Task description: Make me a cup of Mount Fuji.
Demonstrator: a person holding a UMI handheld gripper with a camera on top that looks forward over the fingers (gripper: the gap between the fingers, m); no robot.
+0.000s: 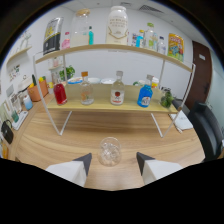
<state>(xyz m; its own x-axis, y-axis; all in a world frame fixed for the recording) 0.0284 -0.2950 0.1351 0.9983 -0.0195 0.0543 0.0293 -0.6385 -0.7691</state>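
Clear glass (109,151) sits on wooden tabletop (60,145), between the tips of the claw (114,159), untouched, gaps both sides; claw spread apart. Beyond: shelf (107,104) with red bottle (60,93), blue bottle (145,96).

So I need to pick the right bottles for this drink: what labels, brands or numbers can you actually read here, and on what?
No text is legible.
Big jar on the top shelf: red print, too blurred.
Clear bottle on the lower shelf: label with a red mark, unreadable.
Blue bottle, red bottle: too small.
The open gripper frames a glass, which is unmarked.
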